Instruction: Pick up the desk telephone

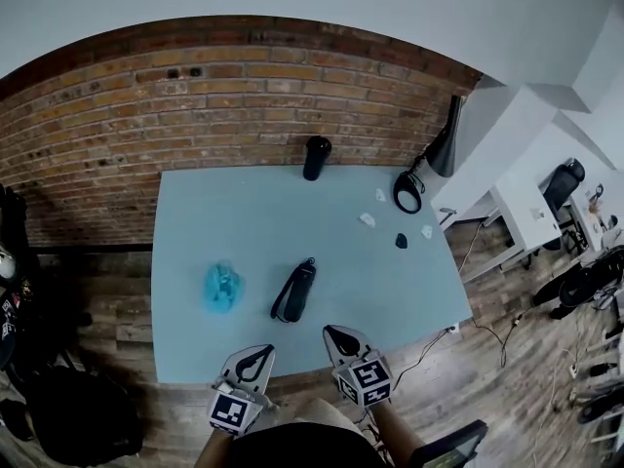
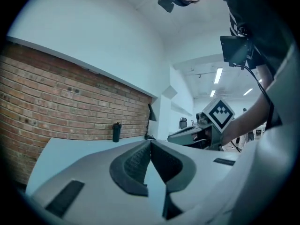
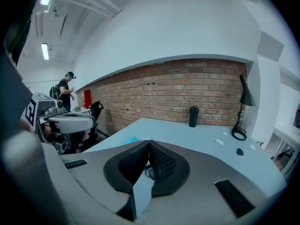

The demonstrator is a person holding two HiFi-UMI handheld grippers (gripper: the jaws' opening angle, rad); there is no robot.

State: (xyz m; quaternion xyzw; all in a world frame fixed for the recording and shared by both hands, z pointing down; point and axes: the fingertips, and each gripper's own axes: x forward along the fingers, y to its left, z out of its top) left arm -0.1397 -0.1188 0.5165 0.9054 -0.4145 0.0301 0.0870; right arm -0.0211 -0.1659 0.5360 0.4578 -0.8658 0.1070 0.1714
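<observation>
Hovering by near edge of counter (image 1: 195,213): left hand-held gripper (image 1: 255,353) clenched, nothing in it; right hand-held gripper (image 1: 341,335) clenched too, nothing between jaws. Just beyond, mid-counter, black desk telephone (image 1: 293,292) lying flat, apart from both. Blue crumpled thing (image 1: 221,287) to its left. Farther right, small white bits (image 1: 368,219) and dark piece (image 1: 401,241). At far edge by brick wall (image 1: 195,96), black bottle (image 1: 316,157) upright; lamp (image 1: 444,136) at far right corner.

Office: brick wall (image 1: 244,96), blue desk (image 1: 195,252), swivel chair (image 1: 565,178), ceiling strip lights (image 2: 218,75).
</observation>
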